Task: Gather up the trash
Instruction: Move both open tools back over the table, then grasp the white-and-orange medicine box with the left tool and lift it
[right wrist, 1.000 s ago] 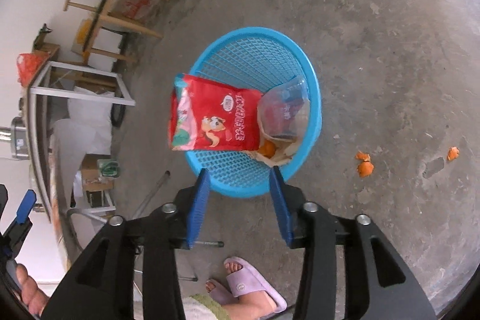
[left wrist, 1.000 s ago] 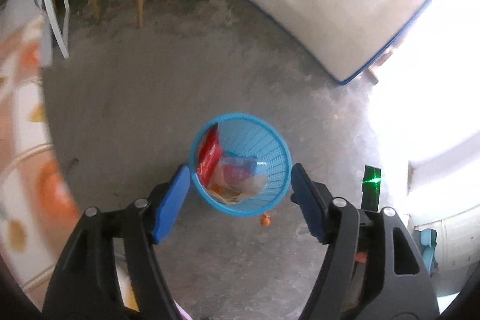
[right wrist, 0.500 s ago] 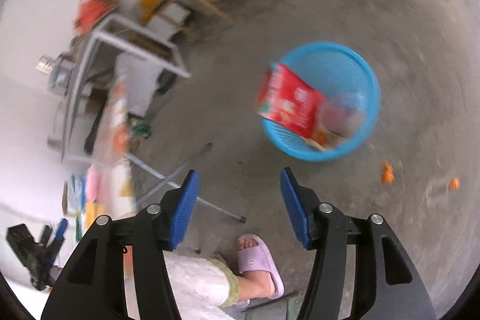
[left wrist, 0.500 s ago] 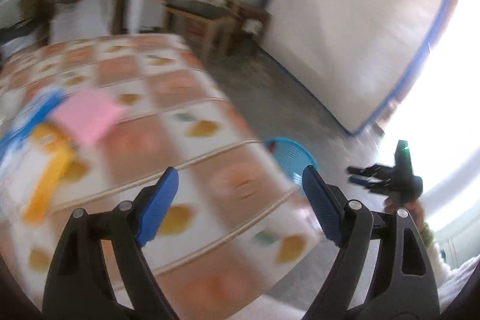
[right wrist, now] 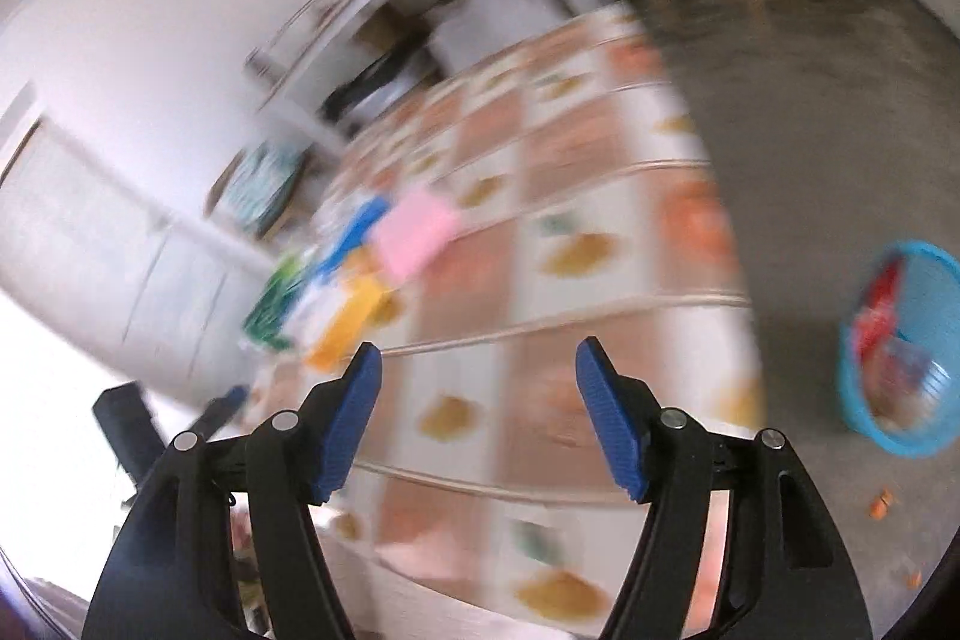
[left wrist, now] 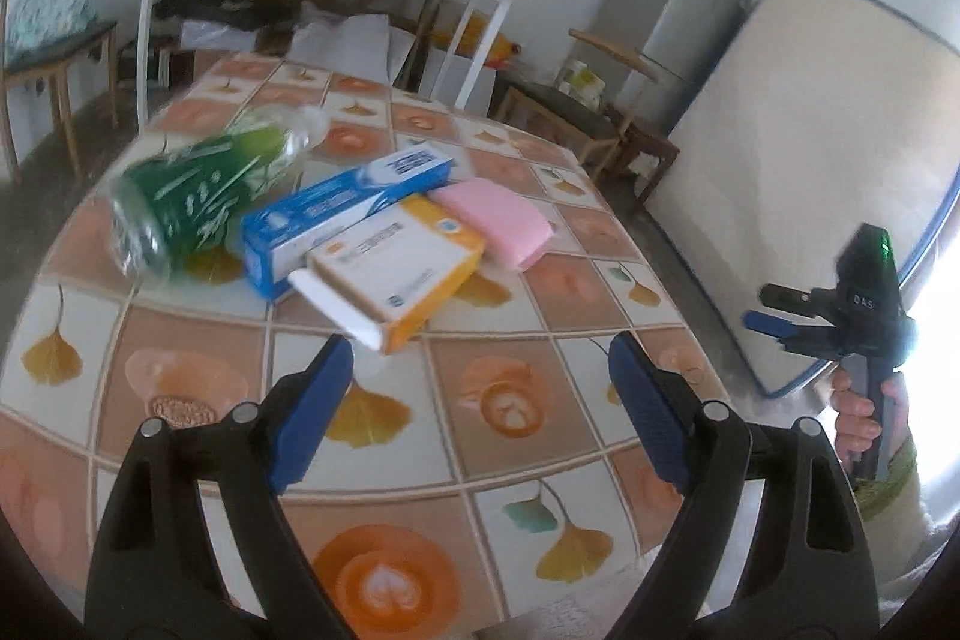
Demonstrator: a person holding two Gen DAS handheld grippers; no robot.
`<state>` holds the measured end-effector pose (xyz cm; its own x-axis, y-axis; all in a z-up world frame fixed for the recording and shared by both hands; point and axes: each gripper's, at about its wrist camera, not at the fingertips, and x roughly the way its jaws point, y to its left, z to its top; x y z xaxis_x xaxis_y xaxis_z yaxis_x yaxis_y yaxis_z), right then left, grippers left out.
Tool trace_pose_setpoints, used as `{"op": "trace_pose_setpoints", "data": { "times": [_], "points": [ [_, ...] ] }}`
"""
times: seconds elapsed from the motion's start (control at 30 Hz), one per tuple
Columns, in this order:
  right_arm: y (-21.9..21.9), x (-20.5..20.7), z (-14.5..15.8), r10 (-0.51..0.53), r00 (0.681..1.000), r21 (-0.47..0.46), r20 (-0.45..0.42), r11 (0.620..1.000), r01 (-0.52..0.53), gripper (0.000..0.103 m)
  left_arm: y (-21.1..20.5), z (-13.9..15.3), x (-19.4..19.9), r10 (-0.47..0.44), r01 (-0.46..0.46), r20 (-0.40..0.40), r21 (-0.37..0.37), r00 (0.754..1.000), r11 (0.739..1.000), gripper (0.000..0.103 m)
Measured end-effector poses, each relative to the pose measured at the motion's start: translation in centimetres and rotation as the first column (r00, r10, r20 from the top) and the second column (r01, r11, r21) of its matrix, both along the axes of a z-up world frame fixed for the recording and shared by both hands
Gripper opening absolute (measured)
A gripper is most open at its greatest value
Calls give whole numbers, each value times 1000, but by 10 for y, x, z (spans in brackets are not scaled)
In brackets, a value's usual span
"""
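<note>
While both claws gape empty, left gripper (left wrist: 480, 388) faces a box (left wrist: 396, 274) mid-table (left wrist: 600, 460); bottle (left wrist: 198, 196), carton (left wrist: 348, 214), pink pack (left wrist: 498, 220) crowd behind. Right gripper (right wrist: 477, 412) views them blurred; bin (right wrist: 906, 352) holds wrappers.

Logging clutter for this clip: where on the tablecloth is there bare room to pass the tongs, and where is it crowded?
Bare cloth runs along the near edge of the table, between the open left tongs and the orange-and-white box, and on the right past the pink pack. Crowded: centre-left, where the green bottle, blue box, orange-and-white box and pink pack lie packed together.
</note>
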<state>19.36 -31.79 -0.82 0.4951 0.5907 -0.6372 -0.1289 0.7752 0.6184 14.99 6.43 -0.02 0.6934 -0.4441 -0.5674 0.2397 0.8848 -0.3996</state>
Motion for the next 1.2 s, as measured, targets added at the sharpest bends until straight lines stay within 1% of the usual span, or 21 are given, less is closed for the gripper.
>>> {"op": "trace_pose_setpoints", "data": {
  "times": [0.1,0.2,0.27,0.3,0.33,0.4,0.47,0.57,0.63,0.77,0.87,0.97,1.03,1.13,1.2],
  "points": [
    [50,26,5,118,993,10,-5,993,-118,66,11,-13,13,0,-3,-38,-78,999,997,83],
    [108,66,7,240,971,12,-13,971,-239,66,16,-18,21,2,-7,-49,-104,999,995,83],
    [138,87,3,293,956,7,-33,956,-293,66,19,-25,31,16,-26,-78,-125,997,992,83],
    [147,97,0,303,952,-5,-46,953,-304,66,21,-27,34,20,-33,-90,-142,996,989,83],
    [164,112,-4,315,947,-37,-69,947,-318,66,25,-32,40,21,-41,-112,-179,993,983,83],
    [183,130,-12,324,941,-90,-95,939,-333,66,31,-39,46,25,-56,-141,-227,990,972,83],
    [196,147,-22,329,936,-125,-122,931,-344,66,36,-46,51,31,-72,-154,-270,988,960,83],
    [208,162,-37,326,932,-141,-159,927,-348,66,39,-53,59,34,-84,-165,-305,986,949,83],
    [214,168,-44,329,929,-144,-171,924,-354,66,38,-55,61,27,-80,-168,-313,985,946,83],
    [222,173,-45,339,927,-161,-159,918,-363,66,38,-56,64,12,-67,-168,-328,986,942,83],
    [227,170,-47,350,921,-145,-172,916,-375,66,35,-57,67,1,-61,-169,-351,986,934,82],
    [231,169,-52,347,920,-175,-185,909,-378,66,31,-55,66,-6,-51,-161,-347,987,936,82],
    [228,165,-55,361,910,-128,-203,912,-391,66,28,-52,64,-18,-36,-151,-351,988,936,82],
    [225,162,-55,365,907,-111,-212,913,-393,66,22,-48,56,-35,-17,-147,-338,988,941,82],
    [225,155,-54,394,892,-89,-223,903,-421,66,18,-45,48,-70,15,-150,-341,986,940,82]
  ]
}}
